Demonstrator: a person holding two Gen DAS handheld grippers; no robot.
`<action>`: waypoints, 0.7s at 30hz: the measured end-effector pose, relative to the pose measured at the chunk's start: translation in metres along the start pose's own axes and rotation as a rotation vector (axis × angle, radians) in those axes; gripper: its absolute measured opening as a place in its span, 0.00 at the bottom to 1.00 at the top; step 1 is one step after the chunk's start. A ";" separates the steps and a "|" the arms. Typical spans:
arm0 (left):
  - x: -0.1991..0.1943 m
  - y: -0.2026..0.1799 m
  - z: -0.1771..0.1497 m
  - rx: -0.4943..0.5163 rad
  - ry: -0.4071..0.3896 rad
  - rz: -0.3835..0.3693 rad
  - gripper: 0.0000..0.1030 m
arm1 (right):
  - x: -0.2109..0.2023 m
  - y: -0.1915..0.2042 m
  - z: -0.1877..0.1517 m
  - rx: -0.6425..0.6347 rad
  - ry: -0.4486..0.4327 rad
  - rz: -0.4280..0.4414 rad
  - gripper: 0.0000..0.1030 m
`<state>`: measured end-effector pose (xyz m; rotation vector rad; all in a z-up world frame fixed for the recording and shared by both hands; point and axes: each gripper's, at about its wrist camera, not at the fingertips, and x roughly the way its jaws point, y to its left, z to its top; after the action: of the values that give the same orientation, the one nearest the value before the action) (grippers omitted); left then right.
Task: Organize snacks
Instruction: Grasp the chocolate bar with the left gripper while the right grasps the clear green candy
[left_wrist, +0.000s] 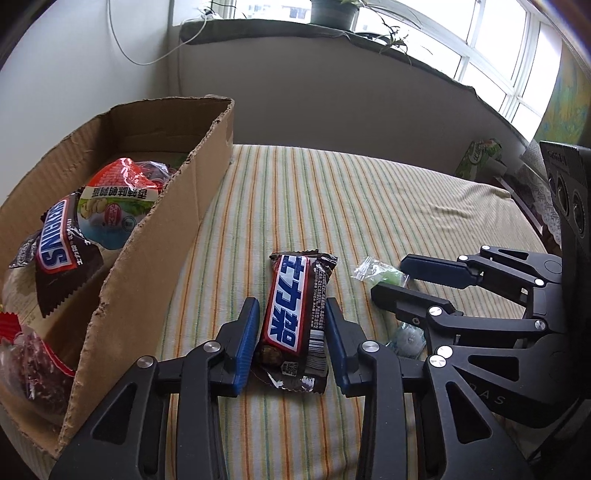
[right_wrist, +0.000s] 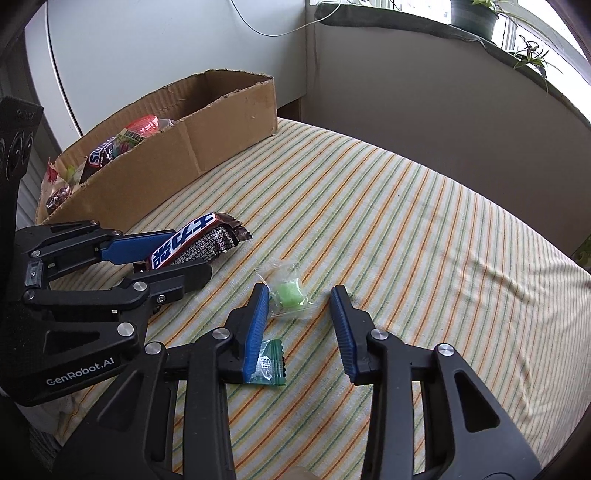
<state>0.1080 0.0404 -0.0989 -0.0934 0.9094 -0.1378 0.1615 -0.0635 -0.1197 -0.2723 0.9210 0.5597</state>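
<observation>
Left tool (left_wrist: 291, 332) straddles chocolate bar (left_wrist: 295, 314) on striped bed, pads not touching; right tool (right_wrist: 301, 332) open by green candy (right_wrist: 290, 297). Next: close, lift to cardboard box (left_wrist: 155, 236) (already part-filled).

Left gripper (left_wrist: 291, 332) angled downward, fingers apart, pads not pressing. Right gripper (right_wrist: 301, 328) at its 3 o'clock, likewise angled, fingers apart.

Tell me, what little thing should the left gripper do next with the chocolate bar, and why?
Probably squeeze shut on the chocolate bar. The left gripper has a blue finger on each side of it, and the bar lies flat on the striped cloth, seemingly not yet pinched. The cardboard box beside it already holds other snacks, so once gripped, the bar can likely go there.
</observation>
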 end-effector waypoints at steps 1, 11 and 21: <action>0.001 -0.001 0.000 0.004 -0.001 0.005 0.30 | 0.000 0.000 0.000 -0.004 0.000 -0.004 0.27; 0.000 -0.003 0.002 0.006 -0.016 0.004 0.26 | -0.004 -0.003 -0.002 0.020 -0.004 -0.008 0.25; -0.017 -0.012 0.002 0.025 -0.070 0.007 0.26 | -0.021 -0.012 -0.002 0.060 -0.045 -0.006 0.25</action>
<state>0.0989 0.0313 -0.0830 -0.0713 0.8383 -0.1388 0.1567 -0.0815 -0.1038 -0.2076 0.8913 0.5301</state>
